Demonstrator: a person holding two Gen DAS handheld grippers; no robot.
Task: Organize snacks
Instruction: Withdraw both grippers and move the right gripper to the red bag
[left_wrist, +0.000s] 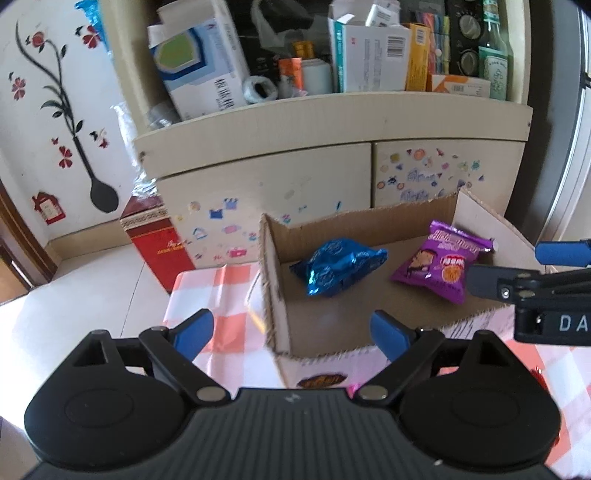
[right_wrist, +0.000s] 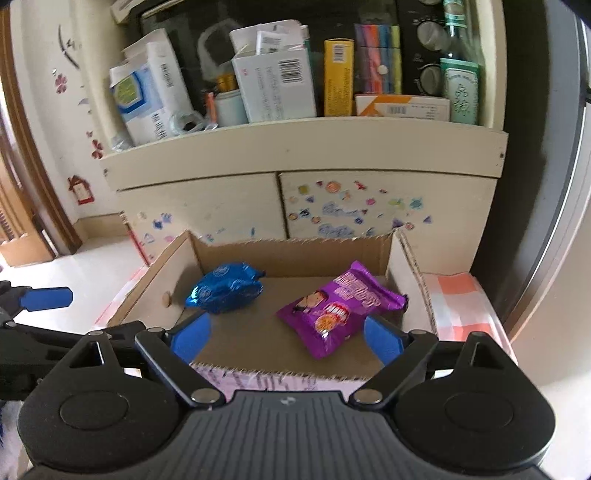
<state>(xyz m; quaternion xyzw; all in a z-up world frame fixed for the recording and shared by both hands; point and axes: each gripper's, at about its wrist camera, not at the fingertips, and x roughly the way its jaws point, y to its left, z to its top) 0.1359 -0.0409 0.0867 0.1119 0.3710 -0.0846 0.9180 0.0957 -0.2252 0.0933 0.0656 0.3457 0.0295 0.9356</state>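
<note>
An open cardboard box (left_wrist: 275, 291) (right_wrist: 177, 266) stands on a table with a pink checked cloth (left_wrist: 218, 291). Inside lie a blue foil snack bag (left_wrist: 338, 267) (right_wrist: 225, 288) on the left and a purple snack bag (left_wrist: 441, 262) (right_wrist: 341, 308) on the right. My left gripper (left_wrist: 293, 336) is open and empty, above the box's front left corner. My right gripper (right_wrist: 286, 338) is open and empty, above the box's front edge with the purple bag just ahead. The right gripper also shows at the right edge of the left wrist view (left_wrist: 546, 266).
A cream cabinet (left_wrist: 303, 166) (right_wrist: 295, 192) with stickers stands behind the table; its shelf holds boxes, bottles and jars. A red box (left_wrist: 157, 240) stands on the floor at the left. A dark fridge (right_wrist: 535, 147) is at the right.
</note>
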